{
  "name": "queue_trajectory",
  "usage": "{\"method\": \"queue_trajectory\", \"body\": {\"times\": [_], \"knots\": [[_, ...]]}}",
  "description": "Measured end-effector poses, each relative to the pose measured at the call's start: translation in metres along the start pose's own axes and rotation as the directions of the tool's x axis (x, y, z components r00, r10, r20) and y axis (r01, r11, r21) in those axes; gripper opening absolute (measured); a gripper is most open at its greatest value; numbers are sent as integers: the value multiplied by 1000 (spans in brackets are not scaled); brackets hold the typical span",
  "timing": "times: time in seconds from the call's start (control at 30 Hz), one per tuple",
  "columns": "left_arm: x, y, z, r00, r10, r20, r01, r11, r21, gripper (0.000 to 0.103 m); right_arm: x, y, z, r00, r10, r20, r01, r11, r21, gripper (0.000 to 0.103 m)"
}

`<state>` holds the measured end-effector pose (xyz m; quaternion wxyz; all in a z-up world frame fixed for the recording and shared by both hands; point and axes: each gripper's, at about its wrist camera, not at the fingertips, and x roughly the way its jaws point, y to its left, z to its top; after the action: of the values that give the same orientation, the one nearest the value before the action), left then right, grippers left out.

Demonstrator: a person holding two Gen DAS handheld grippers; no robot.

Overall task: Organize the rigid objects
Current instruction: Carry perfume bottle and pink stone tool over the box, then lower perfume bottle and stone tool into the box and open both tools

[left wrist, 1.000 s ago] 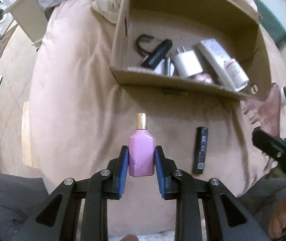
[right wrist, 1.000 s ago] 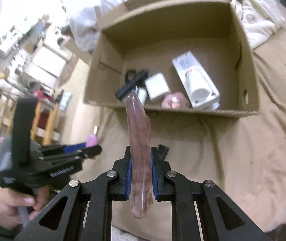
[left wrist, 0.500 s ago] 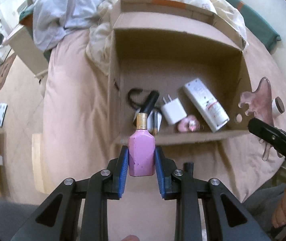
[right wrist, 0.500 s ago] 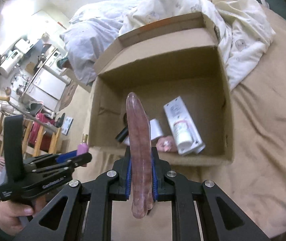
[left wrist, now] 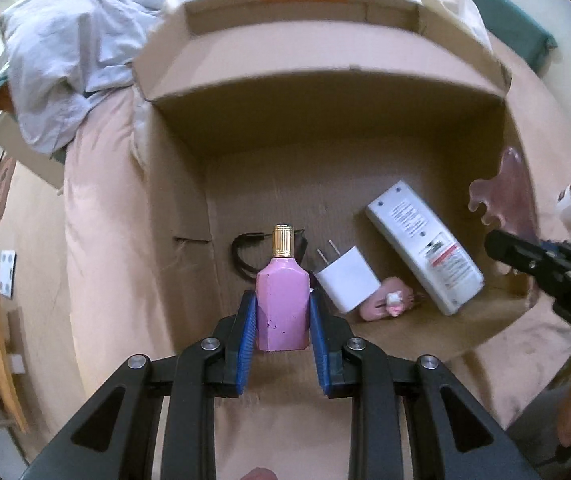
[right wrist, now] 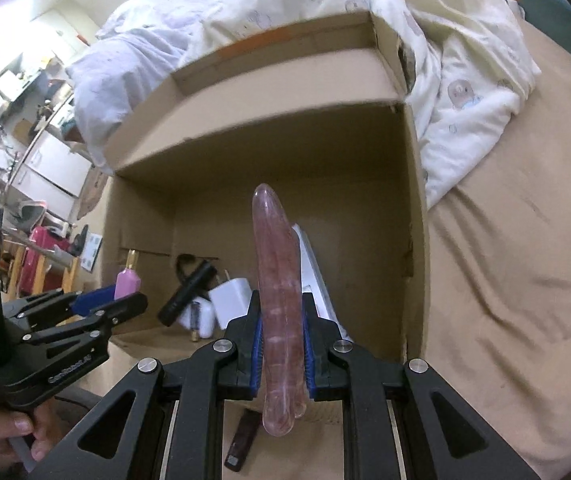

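Left tongs (left wrist: 283,316) clamp a pink bottle (left wrist: 282,304), right tongs (right wrist: 282,344) grip a pink comb (right wrist: 279,300), both above the cardboard box (left wrist: 325,80)

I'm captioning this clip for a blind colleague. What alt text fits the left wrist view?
The left gripper holds a pink bottle upright over an open cardboard box on a bed. Inside lie a white charger, a white remote and a small pink item.
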<state>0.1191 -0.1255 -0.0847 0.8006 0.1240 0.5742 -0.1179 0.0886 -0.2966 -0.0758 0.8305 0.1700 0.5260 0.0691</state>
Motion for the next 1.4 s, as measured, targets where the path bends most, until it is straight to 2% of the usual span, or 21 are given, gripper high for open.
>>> {"method": "queue_trajectory", "body": {"times": [0.07, 0.17, 0.27, 0.37, 0.57, 1.0, 1.13, 1.23, 1.27, 1.3, 1.33, 1.37, 1.4], "knots": [[12, 1, -2, 1000, 22, -11, -22, 1000, 7, 23, 5, -1, -3, 1000, -12, -6, 12, 1000, 5, 17], [16, 4, 1, 999, -34, -30, 34, 999, -26, 23, 11, -4, -7, 999, -34, -23, 34, 999, -2, 17], [17, 7, 4, 1000, -18, -21, 17, 999, -36, 23, 17, -7, -8, 997, -67, -41, 67, 998, -3, 17], [25, 7, 4, 998, -45, -48, 43, 998, -53, 23, 20, -6, -7, 996, -75, -48, 74, 997, -10, 17], [38, 7, 4, 996, -40, -80, 36, 998, -56, 23, 26, -12, -5, 992, -101, -71, 101, 995, 8, 17], [41, 3, 6, 995, -33, -91, 30, 999, -38, 23, 30, -17, -2, 990, -120, -77, 121, 993, 4, 18], [41, 0, 6, 997, -9, -80, 6, 1000, -31, 23, 31, -10, -2, 989, -126, -76, 127, 992, 2, 19], [41, -2, 3, 996, -13, -85, 11, 999, -31, 23, 28, -9, -2, 990, -124, -65, 125, 992, 7, 26], [40, -2, 2, 996, -12, -85, 10, 999, -30, 24, 26, -9, -1, 991, -122, -55, 123, 992, 10, 34], [39, -3, 2, 997, -12, -82, 10, 1000, -29, 30, 24, -9, 0, 993, -112, -47, 113, 993, 16, 51], [37, -4, 1, 997, -15, -77, 13, 1000, -27, 46, 22, -9, 1, 994, -99, -35, 100, 995, 22, 62], [35, -6, 2, 997, -22, -69, 21, 999, -25, 56, 20, -9, 2, 996, -87, -21, 87, 996, 27, 74], [32, -7, 2, 998, -30, -62, 29, 999, -24, 70, 17, -8, 4, 997, -77, -5, 77, 997, 28, 75]]}}
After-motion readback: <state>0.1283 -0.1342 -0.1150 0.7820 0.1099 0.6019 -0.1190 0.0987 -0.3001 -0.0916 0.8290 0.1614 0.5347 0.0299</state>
